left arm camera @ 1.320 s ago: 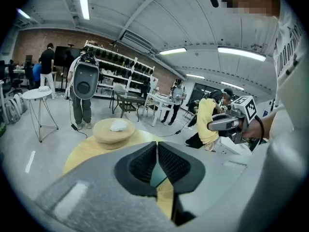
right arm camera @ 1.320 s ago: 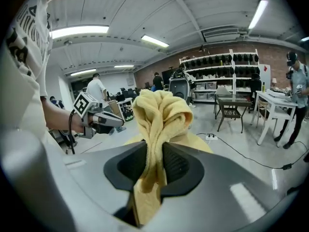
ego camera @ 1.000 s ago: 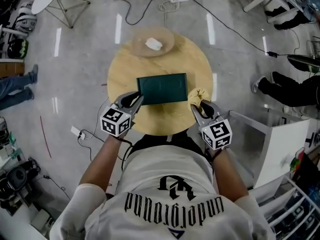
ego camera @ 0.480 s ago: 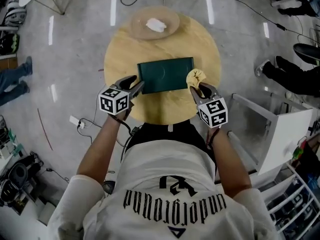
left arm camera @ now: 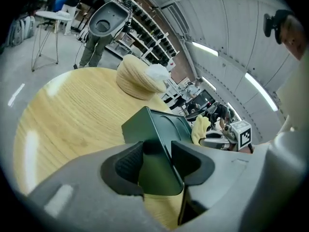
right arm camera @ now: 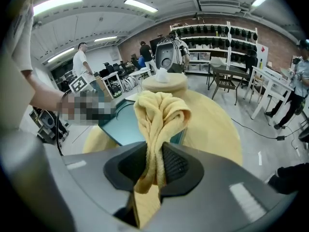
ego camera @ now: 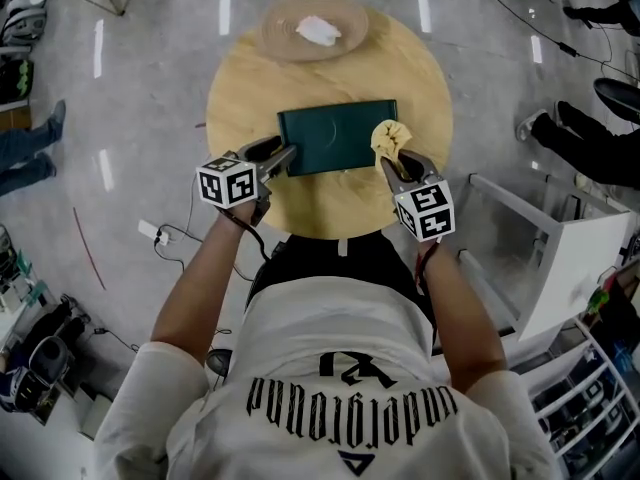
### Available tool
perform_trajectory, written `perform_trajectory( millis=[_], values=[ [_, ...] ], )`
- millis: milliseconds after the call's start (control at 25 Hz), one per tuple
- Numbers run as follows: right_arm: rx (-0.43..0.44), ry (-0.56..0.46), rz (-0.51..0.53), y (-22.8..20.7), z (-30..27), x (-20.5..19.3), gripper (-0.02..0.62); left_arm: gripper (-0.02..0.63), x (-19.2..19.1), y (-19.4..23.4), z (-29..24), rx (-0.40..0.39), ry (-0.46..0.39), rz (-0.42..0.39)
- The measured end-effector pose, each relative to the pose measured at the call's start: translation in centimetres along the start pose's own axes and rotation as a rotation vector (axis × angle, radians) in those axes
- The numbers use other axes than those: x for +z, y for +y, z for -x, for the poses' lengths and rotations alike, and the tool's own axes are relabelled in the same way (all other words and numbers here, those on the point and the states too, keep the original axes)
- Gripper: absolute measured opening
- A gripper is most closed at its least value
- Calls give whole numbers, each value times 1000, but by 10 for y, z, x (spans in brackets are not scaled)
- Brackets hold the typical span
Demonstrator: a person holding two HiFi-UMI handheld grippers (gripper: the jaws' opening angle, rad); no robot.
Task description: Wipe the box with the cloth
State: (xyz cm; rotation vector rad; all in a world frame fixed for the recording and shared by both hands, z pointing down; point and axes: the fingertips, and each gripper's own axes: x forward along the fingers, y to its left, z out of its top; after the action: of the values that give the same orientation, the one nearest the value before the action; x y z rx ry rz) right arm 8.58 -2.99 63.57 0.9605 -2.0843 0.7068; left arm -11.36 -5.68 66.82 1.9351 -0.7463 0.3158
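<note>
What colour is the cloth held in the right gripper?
Pale yellow. The cloth shows best in the right gripper view, close up.

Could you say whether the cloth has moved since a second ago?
Yes: the cloth moved left, toward the middle of the table, and now overlaps the box.

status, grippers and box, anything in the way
Left gripper jaws just opening, box corner between them. Right gripper shut on cloth, at box's right end. Bowl at far edge, clear of box.
</note>
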Motion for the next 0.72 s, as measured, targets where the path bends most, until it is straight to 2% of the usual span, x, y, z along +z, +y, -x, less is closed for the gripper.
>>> perform_trajectory(
  millis=[120, 240, 560, 720],
  values=[
    [4, -2, -5, 6, -4, 0, 81, 190, -1, 1, -2, -15, -11, 31],
    [45, -6, 12, 27, -12, 7, 81, 189, -1, -1, -2, -17, -11, 40],
    [246, 18, 141, 141, -57, 37, 81, 184, 2, -1, -3, -14, -11, 42],
    [287, 33, 178, 171, -73, 44, 81, 179, 5, 4, 0, -9, -23, 57]
  ],
)
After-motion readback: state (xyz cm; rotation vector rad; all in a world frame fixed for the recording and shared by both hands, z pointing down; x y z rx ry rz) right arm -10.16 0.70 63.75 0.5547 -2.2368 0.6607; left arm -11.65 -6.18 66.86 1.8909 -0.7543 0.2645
